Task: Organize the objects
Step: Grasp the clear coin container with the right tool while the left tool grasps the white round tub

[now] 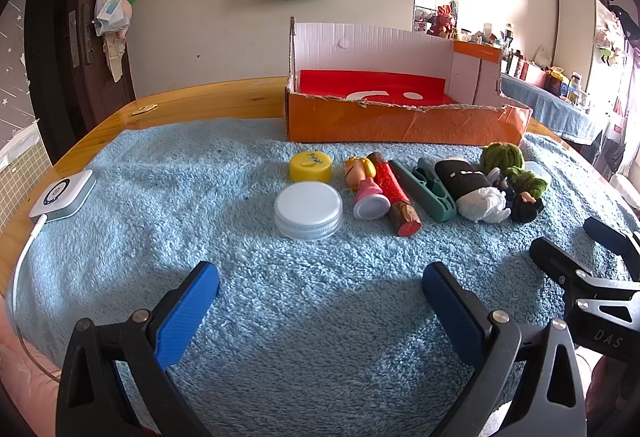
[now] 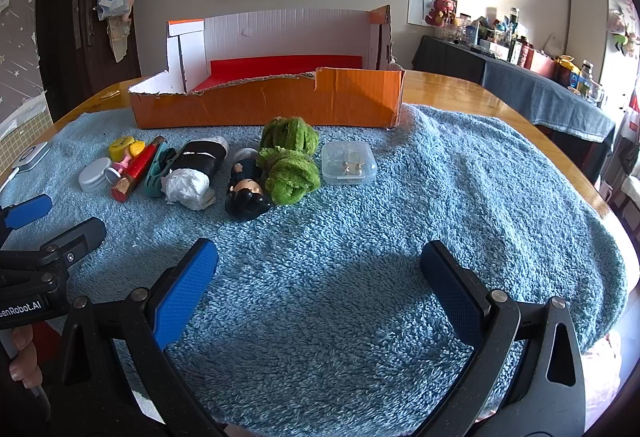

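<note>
Clutter lay in a row across the blue towel [image 1: 200,165] that covered the bench, just in front of the orange box [image 2: 264,105] at the far edge. From the left end ran a yellow cap [image 1: 311,166], a white lid [image 1: 308,209], a small pink figurine [image 1: 366,189], a red cylinder [image 1: 394,193], a teal case [image 1: 430,189], a black-and-white bundle [image 2: 194,173], a dark-haired doll [image 2: 246,193], green yarn [image 2: 290,161] and, nearest the right edge, a clear plastic case [image 2: 349,161]. The box held nothing but its red lining.

Both tools hovered over the near edge, well apart from the row. The left gripper [image 1: 320,301] had its fingers spread wide and empty; the right gripper [image 2: 320,285] likewise.

By my judgement sorting had not begun: no item was gripped or boxed. The next move would call for choosing one piece, probably an end one such as the clear case or the lid, reaching forward and closing the fingers across it.
</note>
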A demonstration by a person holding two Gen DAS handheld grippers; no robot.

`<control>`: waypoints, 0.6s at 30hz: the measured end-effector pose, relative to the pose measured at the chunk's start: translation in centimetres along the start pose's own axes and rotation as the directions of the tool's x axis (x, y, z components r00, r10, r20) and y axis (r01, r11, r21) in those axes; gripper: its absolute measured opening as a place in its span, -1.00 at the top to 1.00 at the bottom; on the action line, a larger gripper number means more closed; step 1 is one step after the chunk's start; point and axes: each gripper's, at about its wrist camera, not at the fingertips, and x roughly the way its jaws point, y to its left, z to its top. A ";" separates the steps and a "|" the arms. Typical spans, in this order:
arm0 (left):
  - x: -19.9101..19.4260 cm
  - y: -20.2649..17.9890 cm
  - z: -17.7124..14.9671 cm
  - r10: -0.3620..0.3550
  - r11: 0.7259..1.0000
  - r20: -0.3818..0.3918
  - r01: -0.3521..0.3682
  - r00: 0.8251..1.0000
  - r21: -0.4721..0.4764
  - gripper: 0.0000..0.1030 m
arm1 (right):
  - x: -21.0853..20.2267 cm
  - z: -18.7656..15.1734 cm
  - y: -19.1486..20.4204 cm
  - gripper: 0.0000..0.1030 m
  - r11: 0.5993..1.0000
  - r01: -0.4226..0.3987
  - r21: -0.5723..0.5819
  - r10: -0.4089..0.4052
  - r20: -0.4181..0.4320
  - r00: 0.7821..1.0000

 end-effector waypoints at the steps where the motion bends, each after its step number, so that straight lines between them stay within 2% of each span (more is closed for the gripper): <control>1: 0.0 0.0 0.0 0.000 1.000 0.000 0.000 1.000 0.000 -1.00 | 0.0 0.0 0.0 -1.00 1.000 0.000 0.000 0.000 0.000 1.000; 9: 0.0 -0.1 0.0 0.001 1.000 -0.003 -0.001 1.000 0.000 -1.00 | 0.2 -0.1 0.0 -1.00 1.000 -0.002 -0.002 0.002 -0.003 1.000; 18: 0.1 0.5 1.2 -0.035 0.999 -0.054 0.035 0.998 0.006 -1.00 | 0.7 1.0 -0.3 -1.00 1.000 -0.027 0.000 0.027 -0.043 0.999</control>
